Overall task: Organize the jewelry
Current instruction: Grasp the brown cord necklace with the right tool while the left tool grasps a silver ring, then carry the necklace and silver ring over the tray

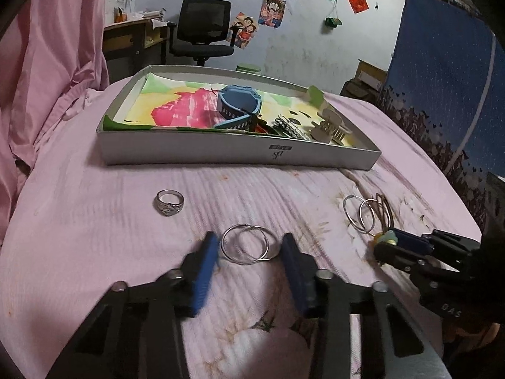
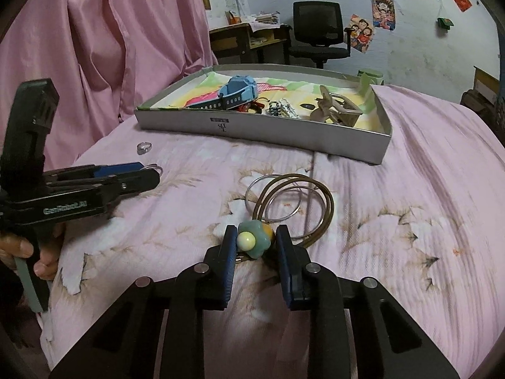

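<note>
Two overlapping silver hoops (image 1: 249, 243) lie on the pink bedspread between the blue pads of my left gripper (image 1: 251, 246), which is open and straddles them. A silver ring (image 1: 169, 202) rests to the left of it. My right gripper (image 2: 256, 233) is shut on a green flower charm (image 2: 252, 240) that sits at the near edge of a pile of brass and silver hoops (image 2: 293, 203). The grey box (image 1: 240, 153) behind holds a blue watch (image 1: 236, 105), a beige claw clip (image 1: 331, 126) and a beaded piece (image 1: 288, 126).
The bed (image 2: 410, 189) drops off at the right and front edges. A pink curtain (image 2: 110, 47) hangs on the left. A hand (image 2: 22, 249) holds the left gripper's handle. Beyond the bed stand an office chair (image 2: 318, 31) and a desk (image 2: 243, 36).
</note>
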The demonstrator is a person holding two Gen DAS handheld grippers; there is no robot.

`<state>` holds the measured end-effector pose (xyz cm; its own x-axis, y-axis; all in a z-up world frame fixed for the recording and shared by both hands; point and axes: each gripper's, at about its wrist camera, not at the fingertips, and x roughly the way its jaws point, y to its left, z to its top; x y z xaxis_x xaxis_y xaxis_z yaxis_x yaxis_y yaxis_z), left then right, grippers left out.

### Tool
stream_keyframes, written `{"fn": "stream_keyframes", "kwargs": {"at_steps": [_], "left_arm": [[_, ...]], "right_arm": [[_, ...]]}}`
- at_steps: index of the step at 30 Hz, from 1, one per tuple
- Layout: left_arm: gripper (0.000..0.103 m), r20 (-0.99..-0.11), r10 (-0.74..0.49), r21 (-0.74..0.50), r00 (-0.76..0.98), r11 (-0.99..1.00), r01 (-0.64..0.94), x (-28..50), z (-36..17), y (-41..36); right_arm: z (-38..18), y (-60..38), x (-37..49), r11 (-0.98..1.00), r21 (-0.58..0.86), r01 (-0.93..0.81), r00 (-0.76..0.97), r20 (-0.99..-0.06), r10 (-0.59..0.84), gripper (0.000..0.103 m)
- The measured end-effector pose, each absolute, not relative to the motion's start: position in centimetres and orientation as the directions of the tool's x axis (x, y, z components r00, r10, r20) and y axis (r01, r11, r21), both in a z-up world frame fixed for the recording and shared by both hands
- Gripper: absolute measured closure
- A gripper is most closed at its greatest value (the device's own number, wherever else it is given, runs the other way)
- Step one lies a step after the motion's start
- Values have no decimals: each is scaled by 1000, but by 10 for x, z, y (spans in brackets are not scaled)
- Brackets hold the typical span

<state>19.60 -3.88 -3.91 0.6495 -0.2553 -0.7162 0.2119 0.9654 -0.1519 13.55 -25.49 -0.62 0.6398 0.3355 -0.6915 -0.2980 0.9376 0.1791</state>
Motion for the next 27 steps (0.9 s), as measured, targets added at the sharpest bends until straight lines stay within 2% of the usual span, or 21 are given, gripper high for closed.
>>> {"fn": "stream_keyframes", "kwargs": {"at_steps": [1, 14, 27], "left_arm": [[74, -715, -258, -156, 649, 965, 212, 196, -40, -38], [74, -643, -320, -194, 696, 947, 256, 178, -37, -36], [74, -521, -270, -112, 810, 962, 248, 152, -13, -39]], "right_arm": [[-5, -256, 135, 938, 181, -295, 646, -686, 335, 81], [12, -275, 129, 929, 231, -289, 730, -574, 371, 81], [39, -262, 114, 927, 163, -339, 823, -425, 376, 81]]}}
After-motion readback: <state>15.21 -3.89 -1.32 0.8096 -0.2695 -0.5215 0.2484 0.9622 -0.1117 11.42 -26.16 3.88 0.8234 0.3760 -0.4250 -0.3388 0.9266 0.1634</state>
